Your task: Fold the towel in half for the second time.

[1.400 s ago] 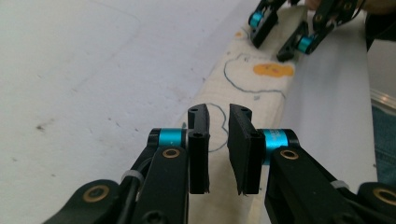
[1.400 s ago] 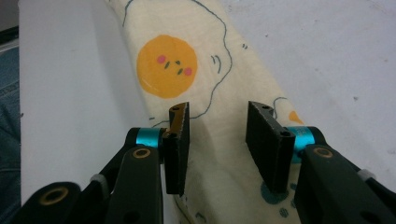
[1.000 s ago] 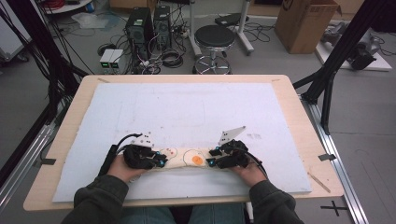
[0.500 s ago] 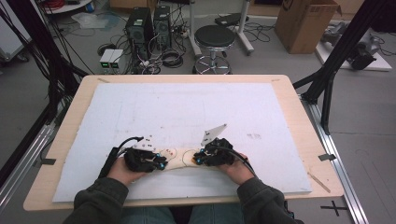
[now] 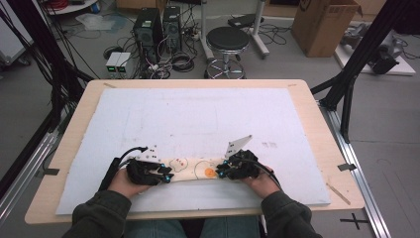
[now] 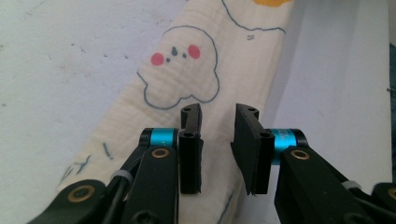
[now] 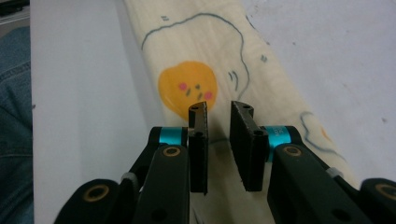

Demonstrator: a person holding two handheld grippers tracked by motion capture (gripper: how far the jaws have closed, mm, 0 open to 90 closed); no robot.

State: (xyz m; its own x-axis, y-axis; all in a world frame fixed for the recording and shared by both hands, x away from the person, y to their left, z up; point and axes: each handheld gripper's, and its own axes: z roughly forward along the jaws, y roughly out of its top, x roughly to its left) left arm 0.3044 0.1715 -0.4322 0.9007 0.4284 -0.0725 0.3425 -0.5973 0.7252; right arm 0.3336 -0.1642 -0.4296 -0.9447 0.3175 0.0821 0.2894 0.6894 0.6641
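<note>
A cream cloth [image 5: 190,167] folded into a long strip lies flat on the white foam board [image 5: 198,114] near the front edge. It carries a cloud print [image 6: 180,70] and a fried-egg print [image 7: 186,86]. My left gripper [image 5: 167,177] sits at the strip's left end, low over the cloth [image 6: 116,140]. Its jaws [image 6: 218,109] have just been opening and stand apart with nothing pinched. My right gripper [image 5: 219,173] is at the right end over the cloth [image 7: 210,42]. Its jaws [image 7: 218,107] have also just been opening, with a bare gap between the pads.
The foam board covers most of the wooden table [image 5: 74,139]. Behind the cloth the board stretches away to the table's back edge. A black stool [image 5: 228,39], computer towers [image 5: 158,25] and cables stand on the floor beyond. The person's jeans [image 7: 14,116] lie at the near edge.
The right gripper moved left toward the other half a second ago, then came back right. The cloth now lies stretched out flat. The left hand has stayed put.
</note>
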